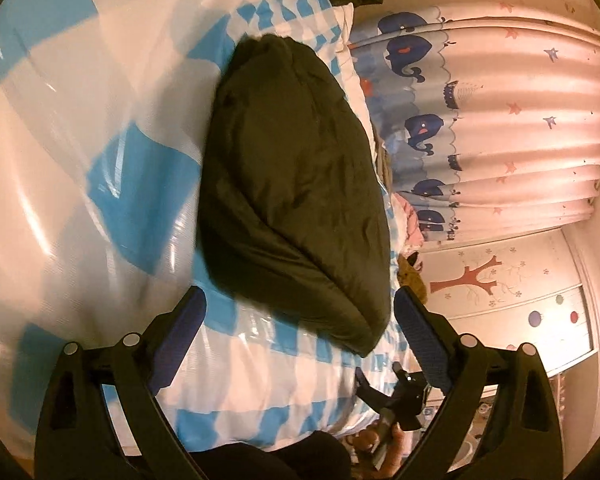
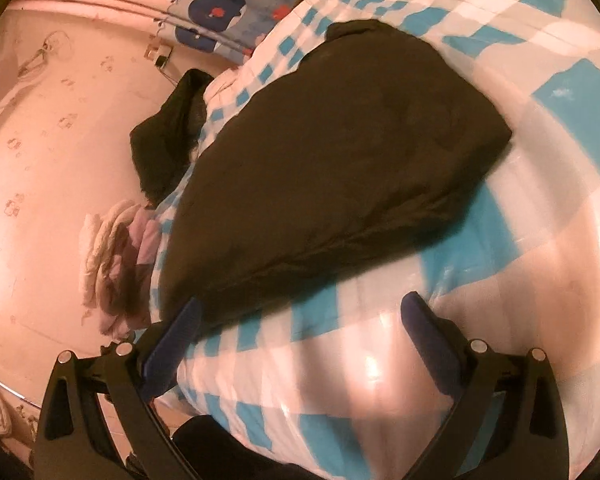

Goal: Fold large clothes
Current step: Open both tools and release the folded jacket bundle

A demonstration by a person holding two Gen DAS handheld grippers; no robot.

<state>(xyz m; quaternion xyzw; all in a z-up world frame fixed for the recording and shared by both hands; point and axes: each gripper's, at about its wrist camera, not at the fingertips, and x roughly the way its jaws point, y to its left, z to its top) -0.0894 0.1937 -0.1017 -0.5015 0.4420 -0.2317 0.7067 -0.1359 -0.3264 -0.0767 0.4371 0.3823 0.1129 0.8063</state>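
Your left tongs (image 1: pixel 298 312) stand wide open with nothing between their blue-padded fingers (image 1: pixel 420 332), hovering above the near end of the dark, puffy quilted garment (image 1: pixel 296 184). That garment lies folded into a thick, rounded bundle on the bed, resting on the blue-and-white checked glossy bed cover (image 1: pixel 100 160), and it runs lengthwise away from you toward the rumpled checked bedding at the far end. Your right tongs (image 2: pixel 300 316) are likewise spread wide and grip nothing; the left blue finger (image 2: pixel 172 340) sits just at the lower edge of the same dark garment (image 2: pixel 332 160), though whether it touches the fabric cannot be told, while the right finger hangs over bare checked cover (image 2: pixel 480 280). In the left wrist view, the right tongs (image 1: pixel 396 392) show small at the lower edge, held in your right hand (image 1: pixel 384 444) beyond the bed's side. A second dark piece of clothing (image 2: pixel 168 132) lies heaped at the bed's far edge against the pink patterned wall (image 2: pixel 40 200), and a pale pink bundle of cloth (image 2: pixel 116 252) sits beside the bed, near the folded garment's lower end. A pink curtain printed with blue whales (image 1: pixel 480 120) hangs beyond the bed. Both views are slightly motion-blurred.
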